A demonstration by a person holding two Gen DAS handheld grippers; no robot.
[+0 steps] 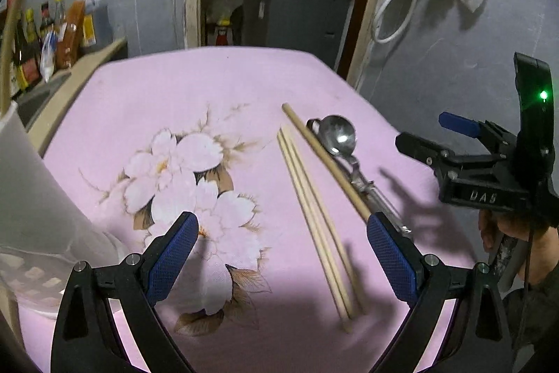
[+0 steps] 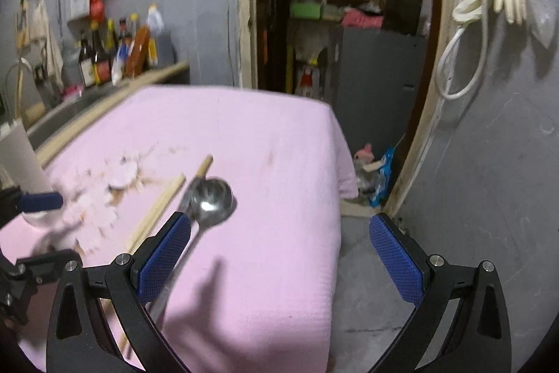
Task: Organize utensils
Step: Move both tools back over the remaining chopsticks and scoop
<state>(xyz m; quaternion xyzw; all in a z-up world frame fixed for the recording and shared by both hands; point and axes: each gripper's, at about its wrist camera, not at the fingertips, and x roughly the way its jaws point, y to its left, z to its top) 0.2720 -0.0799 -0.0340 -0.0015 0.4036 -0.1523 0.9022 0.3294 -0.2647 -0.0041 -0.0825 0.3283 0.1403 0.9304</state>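
Three pale wooden chopsticks [image 1: 316, 215] lie on the pink flowered cloth [image 1: 216, 86] that covers the counter: two side by side and touching, the third just to their right, angled slightly away and resting against a metal spoon [image 1: 338, 135]. The spoon's shiny round bowl faces up at the far end, and its handle runs back toward the near edge. The left tongs [image 1: 282, 254] hover low over the cloth with their blue pads spread wide and nothing between them; the chopsticks lie between the pads. The right tongs [image 2: 279, 254] are also wide open and empty, with the left pad just above the spoon's handle and the right pad out past the counter's edge. A white perforated container [image 1: 31, 198] stands at the cloth's left edge; its inside is hidden.
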